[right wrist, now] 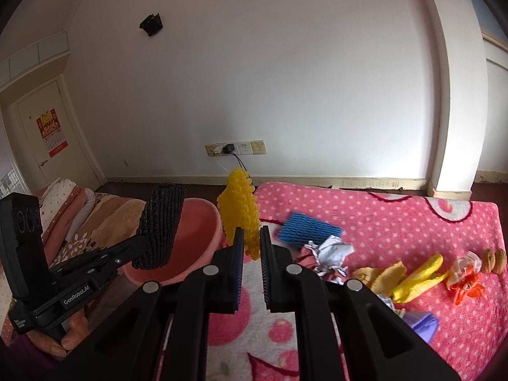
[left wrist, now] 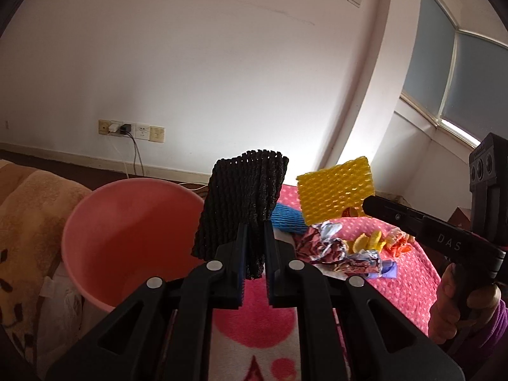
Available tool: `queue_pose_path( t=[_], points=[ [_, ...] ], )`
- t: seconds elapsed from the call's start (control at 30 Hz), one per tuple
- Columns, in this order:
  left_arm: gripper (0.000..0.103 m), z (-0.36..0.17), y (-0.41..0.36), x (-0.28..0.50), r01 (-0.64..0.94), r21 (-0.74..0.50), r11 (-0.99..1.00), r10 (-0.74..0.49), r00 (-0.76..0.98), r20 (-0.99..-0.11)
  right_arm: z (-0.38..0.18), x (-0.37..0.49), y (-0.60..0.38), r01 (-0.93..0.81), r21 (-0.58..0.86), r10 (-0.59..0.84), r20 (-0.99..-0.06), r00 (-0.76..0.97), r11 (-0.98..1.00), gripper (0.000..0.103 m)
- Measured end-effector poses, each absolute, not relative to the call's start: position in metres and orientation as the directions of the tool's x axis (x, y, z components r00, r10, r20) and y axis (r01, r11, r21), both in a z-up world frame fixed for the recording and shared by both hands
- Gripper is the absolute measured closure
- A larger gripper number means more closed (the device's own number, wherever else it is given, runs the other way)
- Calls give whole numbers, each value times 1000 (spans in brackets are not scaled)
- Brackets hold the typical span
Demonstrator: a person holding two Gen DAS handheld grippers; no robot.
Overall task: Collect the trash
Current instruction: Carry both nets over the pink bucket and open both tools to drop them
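My left gripper (left wrist: 255,231) is shut on a black foam net (left wrist: 244,209) and holds it in the air beside the rim of a pink basin (left wrist: 127,238). In the right wrist view the black net (right wrist: 160,225) hangs over the basin (right wrist: 197,231). My right gripper (right wrist: 252,238) is shut on a yellow foam net (right wrist: 239,212), held above the pink dotted blanket (right wrist: 397,222). The yellow net (left wrist: 336,190) also shows in the left wrist view, at the tip of the right gripper (left wrist: 365,204).
On the blanket lie a blue foam net (right wrist: 309,230), crumpled foil wrappers (right wrist: 330,254), yellow peels (right wrist: 409,277), an orange wrapper (right wrist: 466,289), two walnuts (right wrist: 493,258) and a purple piece (right wrist: 422,322). Folded bedding (right wrist: 104,219) lies left of the basin.
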State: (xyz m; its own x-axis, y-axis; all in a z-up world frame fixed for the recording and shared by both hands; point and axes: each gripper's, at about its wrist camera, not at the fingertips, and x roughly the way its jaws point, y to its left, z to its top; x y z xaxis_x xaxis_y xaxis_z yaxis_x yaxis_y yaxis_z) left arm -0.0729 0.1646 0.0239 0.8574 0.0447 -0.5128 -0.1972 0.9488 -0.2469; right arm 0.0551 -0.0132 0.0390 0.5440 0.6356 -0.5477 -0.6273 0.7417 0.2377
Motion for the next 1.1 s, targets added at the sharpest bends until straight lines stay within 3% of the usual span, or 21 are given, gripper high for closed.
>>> queue_pose_path(
  t=[0.53,0.6,0.67,0.8,1.1],
  points=[
    [92,-7,226,-92,-392,-252,885,179,785,-594,-10,51,103,-733,180,636,-656,407,656,93],
    [77,-11,231,-91,-408,-255,877,183,773,-608,-14,51,107,-738,180,633,-665,396,651,93],
    [71,-12,233,-90,-416,-262,871,184,770,-612,-17,51,111,-742,183,633,-672,385,645,93],
    [63,-13,234,-92,-419,-267,868,182,769,-613,-20,50,111,-742,191,638,-670,380,642,74],
    [63,-10,228,-90,-411,-243,879,193,771,-607,-16,45,102,-744,195,651,-652,389,639,64]
  ],
)
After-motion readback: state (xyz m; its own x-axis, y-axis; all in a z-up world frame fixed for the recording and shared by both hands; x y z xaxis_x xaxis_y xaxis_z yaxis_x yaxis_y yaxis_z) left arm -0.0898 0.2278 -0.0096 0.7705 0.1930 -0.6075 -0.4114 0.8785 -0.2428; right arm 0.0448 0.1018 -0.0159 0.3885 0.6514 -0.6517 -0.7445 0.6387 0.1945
